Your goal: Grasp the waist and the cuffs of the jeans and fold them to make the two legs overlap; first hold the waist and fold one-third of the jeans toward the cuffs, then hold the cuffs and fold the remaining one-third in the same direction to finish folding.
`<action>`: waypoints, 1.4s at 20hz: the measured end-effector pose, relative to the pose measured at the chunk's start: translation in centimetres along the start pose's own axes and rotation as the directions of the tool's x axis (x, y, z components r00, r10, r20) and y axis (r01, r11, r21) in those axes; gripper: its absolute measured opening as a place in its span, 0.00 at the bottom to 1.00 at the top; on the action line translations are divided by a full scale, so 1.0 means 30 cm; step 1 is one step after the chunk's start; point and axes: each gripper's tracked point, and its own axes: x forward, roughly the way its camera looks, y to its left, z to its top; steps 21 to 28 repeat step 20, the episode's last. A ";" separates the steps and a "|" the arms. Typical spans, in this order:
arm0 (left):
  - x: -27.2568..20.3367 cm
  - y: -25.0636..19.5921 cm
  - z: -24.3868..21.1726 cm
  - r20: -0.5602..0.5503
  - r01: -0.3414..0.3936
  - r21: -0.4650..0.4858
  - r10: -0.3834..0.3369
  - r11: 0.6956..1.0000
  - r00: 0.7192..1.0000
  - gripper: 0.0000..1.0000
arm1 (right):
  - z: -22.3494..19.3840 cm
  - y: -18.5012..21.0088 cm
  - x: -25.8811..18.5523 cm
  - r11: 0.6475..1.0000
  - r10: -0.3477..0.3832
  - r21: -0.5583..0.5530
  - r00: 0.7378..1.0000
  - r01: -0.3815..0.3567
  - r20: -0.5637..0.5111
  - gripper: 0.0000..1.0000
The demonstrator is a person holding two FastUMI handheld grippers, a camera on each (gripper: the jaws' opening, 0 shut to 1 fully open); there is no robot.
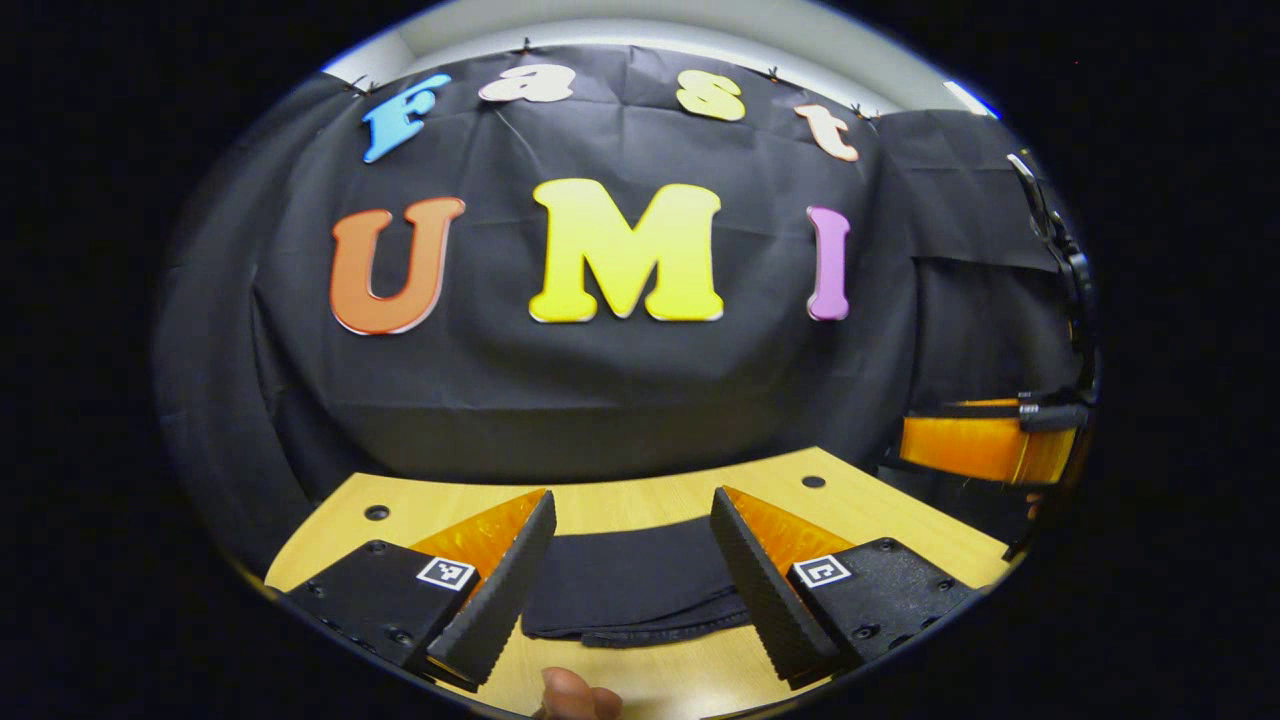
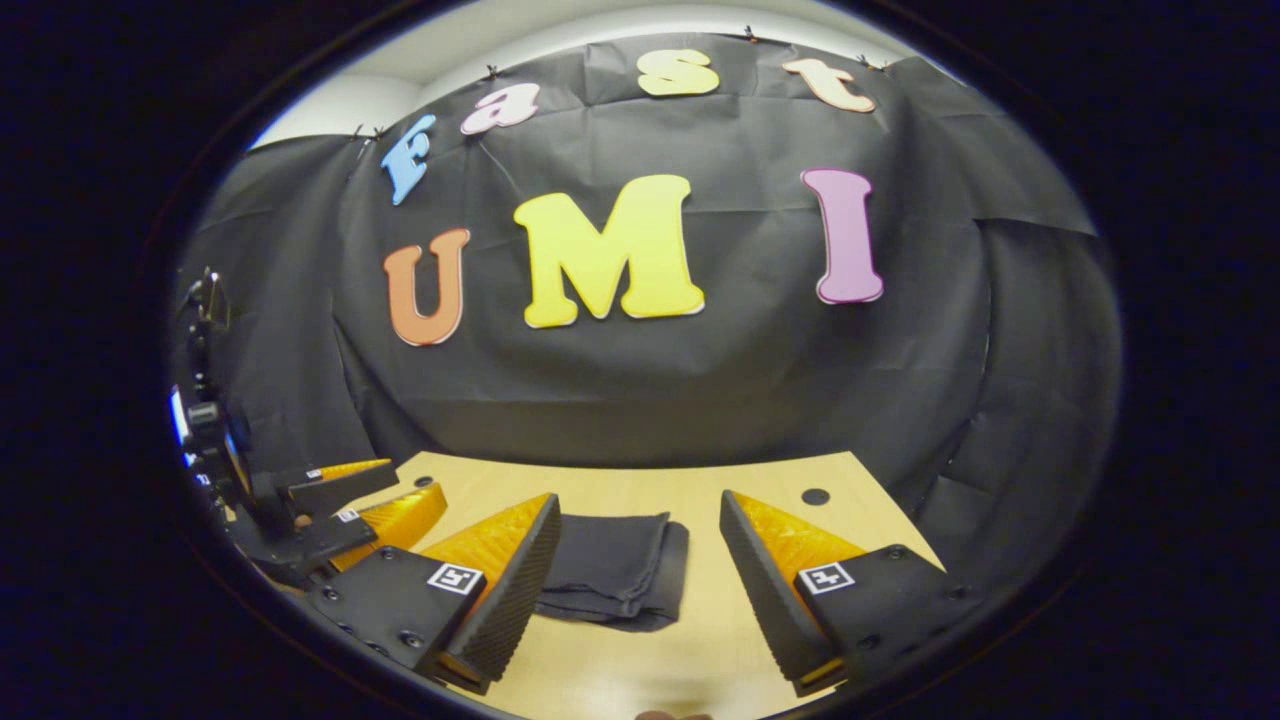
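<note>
Fingertips of a hand (image 1: 578,697) peek in at the very bottom of the left gripper view, right under the left gripper (image 1: 634,575), whose two fingers stand wide apart with nothing between the pads. Beyond and between those fingers lie the jeans (image 1: 636,585), dark and folded into a flat, compact stack on the wooden table (image 1: 640,500), layered edges showing along the near side. Over to the right gripper view: the right gripper (image 2: 637,578) is spread just as wide, holding nothing, hovering above the tabletop. From here the folded jeans (image 2: 615,568) sit lower centre, tucked partly behind the left-hand finger, their right edge falling short of the right-hand finger. Bare wood runs from that edge across to the right, and more bare wood lies in front, toward the bottom of the frame. A small round hole (image 2: 815,496) marks the table's far right area, near its back edge, where the black cloth wall (image 2: 700,370) drops behind. At the lower left of this view the other gripper shows, well to the side of the jeans, its fingers parted.
</note>
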 end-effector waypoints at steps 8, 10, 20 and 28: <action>-0.108 0.189 0.207 0.109 -0.060 -0.091 0.070 0.994 0.992 0.94 | 0.131 0.169 -0.010 0.998 0.054 -0.014 0.995 -0.053 0.079 0.98; -0.126 0.210 0.240 0.128 -0.069 -0.101 0.082 0.993 0.988 0.94 | 0.144 0.198 -0.016 0.998 0.063 -0.018 0.994 -0.062 0.088 0.99; -0.151 0.235 0.237 0.141 -0.069 -0.093 0.082 0.993 0.987 0.99 | 0.167 0.262 -0.044 0.997 0.075 -0.029 0.991 -0.072 0.114 0.98; -0.151 0.235 0.237 0.141 -0.069 -0.093 0.082 0.993 0.987 0.99 | 0.167 0.262 -0.044 0.997 0.075 -0.029 0.991 -0.072 0.114 0.98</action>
